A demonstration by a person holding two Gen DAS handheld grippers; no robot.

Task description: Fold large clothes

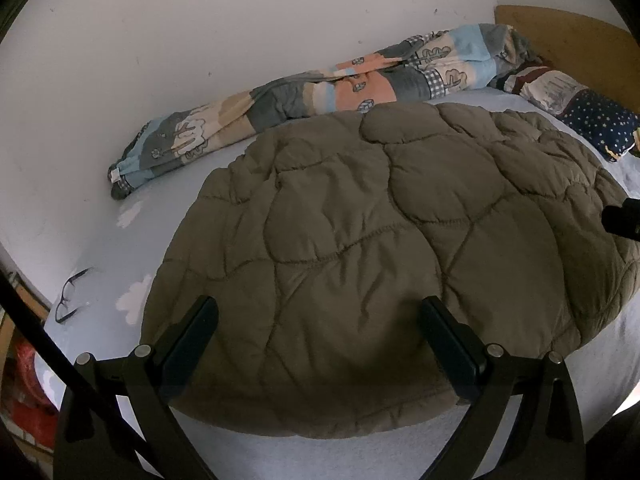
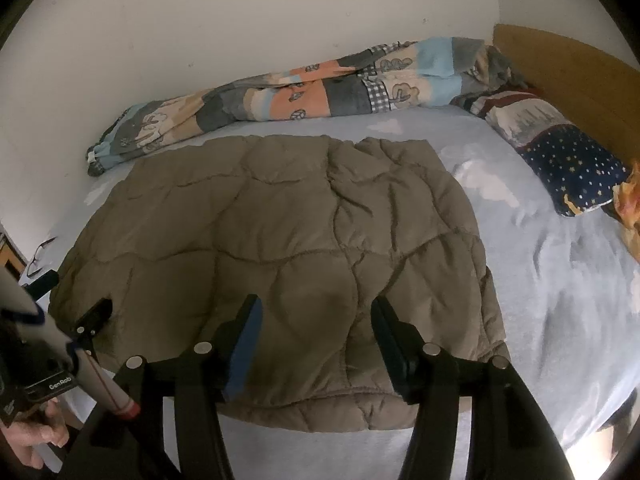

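Observation:
An olive-brown quilted jacket [image 1: 360,248] lies folded flat on the light blue bed sheet [image 1: 100,236]; it also shows in the right wrist view [image 2: 280,240]. My left gripper [image 1: 318,312] is open and empty, hovering over the jacket's near edge. It also appears at the left of the right wrist view [image 2: 86,320]. My right gripper [image 2: 316,312] is open and empty over the jacket's near right part. Its tip peeks in at the right edge of the left wrist view [image 1: 624,220].
A patchwork duvet [image 2: 280,96] is bunched along the white wall. A star-patterned pillow [image 2: 560,152] lies by the wooden headboard [image 2: 568,76]. Eyeglasses [image 1: 70,296] rest on the sheet at the left. The bed's near edge runs just below the jacket.

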